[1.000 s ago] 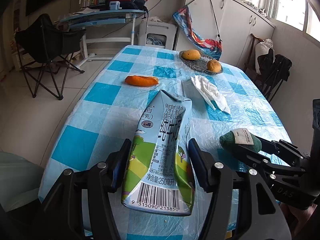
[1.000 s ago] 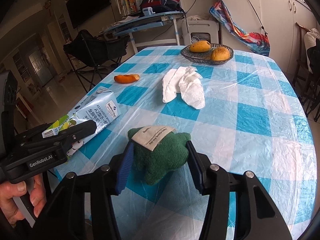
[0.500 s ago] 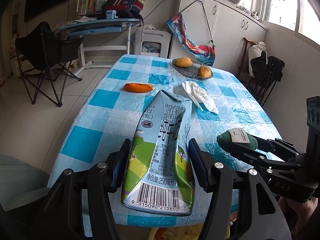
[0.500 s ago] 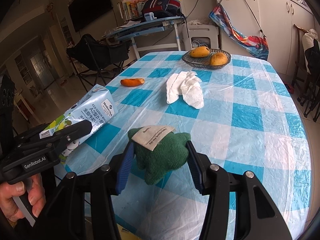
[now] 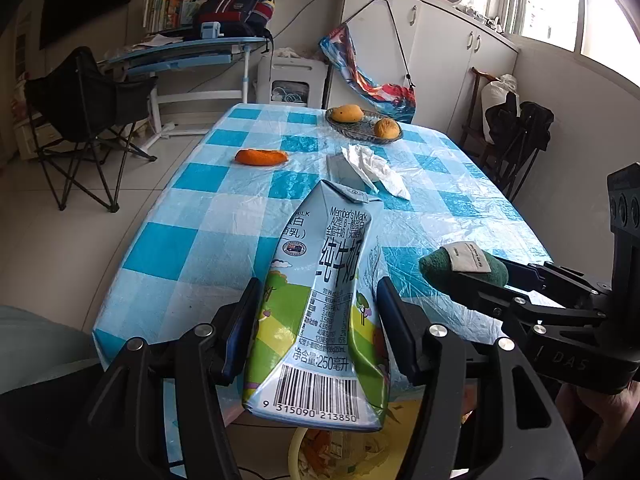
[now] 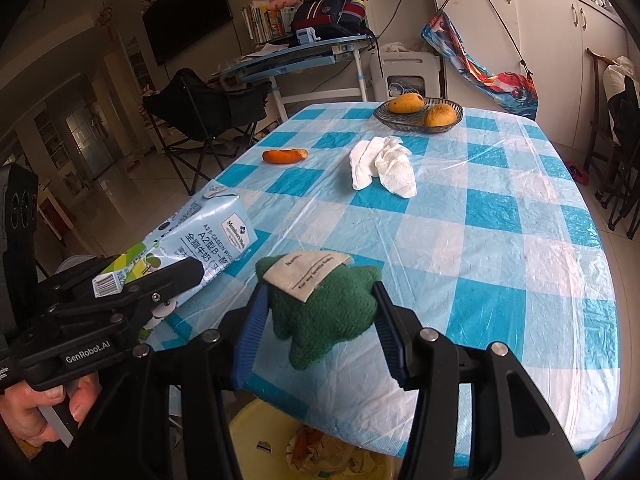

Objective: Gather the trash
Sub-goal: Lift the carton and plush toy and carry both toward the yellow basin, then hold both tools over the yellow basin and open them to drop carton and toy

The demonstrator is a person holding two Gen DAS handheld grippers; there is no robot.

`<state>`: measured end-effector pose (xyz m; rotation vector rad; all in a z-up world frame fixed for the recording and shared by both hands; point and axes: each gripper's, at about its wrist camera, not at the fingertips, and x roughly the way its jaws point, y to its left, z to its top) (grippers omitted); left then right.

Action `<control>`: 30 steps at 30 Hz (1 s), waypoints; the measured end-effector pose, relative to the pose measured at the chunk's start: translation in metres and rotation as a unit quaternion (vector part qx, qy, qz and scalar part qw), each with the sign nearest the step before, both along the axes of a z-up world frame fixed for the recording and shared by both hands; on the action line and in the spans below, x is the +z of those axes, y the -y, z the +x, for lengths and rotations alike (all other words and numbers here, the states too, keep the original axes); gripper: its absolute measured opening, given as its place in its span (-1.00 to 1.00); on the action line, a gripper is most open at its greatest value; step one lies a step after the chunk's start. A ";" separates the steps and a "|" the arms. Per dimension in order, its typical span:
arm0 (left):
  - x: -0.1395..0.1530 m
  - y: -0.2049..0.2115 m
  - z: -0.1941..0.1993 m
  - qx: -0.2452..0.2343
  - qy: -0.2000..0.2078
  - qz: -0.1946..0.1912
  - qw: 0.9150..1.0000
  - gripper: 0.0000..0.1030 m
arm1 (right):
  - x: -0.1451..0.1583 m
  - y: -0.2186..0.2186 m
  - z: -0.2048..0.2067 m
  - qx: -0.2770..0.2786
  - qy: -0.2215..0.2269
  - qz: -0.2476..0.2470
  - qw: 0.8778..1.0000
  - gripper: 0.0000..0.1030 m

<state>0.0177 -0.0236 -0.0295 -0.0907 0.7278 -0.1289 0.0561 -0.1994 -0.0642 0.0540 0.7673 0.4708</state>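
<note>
Clamping milk carton (image 5: 320,312), left gripper (image 5: 316,332); right gripper (image 6: 318,328) squeezing green plush (image 6: 324,308)

White cabinets (image 5: 448,60), folding chair (image 5: 84,100), tiled floor (image 5: 60,232), bright window (image 5: 560,4).

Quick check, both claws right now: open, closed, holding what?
Left claw: closed on the milk carton, held off the table.
Right claw: closed on the green plush toy, held off the table.
</note>
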 end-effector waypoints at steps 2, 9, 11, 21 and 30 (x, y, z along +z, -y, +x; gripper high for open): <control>0.000 -0.001 -0.005 0.000 0.000 -0.001 1.000 0.08 | 0.000 0.000 -0.005 0.001 0.000 0.000 1.000 0.00; 0.002 -0.001 -0.022 -0.005 0.002 -0.002 1.000 0.08 | 0.001 -0.001 -0.010 0.001 -0.001 -0.001 1.000 0.00; 0.003 0.000 -0.026 -0.007 0.003 -0.003 1.000 0.08 | 0.001 -0.001 -0.011 0.001 -0.001 -0.001 1.000 0.00; 0.004 -0.001 -0.047 -0.013 -0.001 -0.009 1.000 0.09 | -0.001 0.000 -0.038 0.003 -0.004 -0.001 1.000 0.00; 0.004 0.004 -0.061 -0.025 -0.005 -0.004 1.000 0.09 | -0.002 -0.002 -0.062 0.012 -0.013 -0.007 1.000 0.01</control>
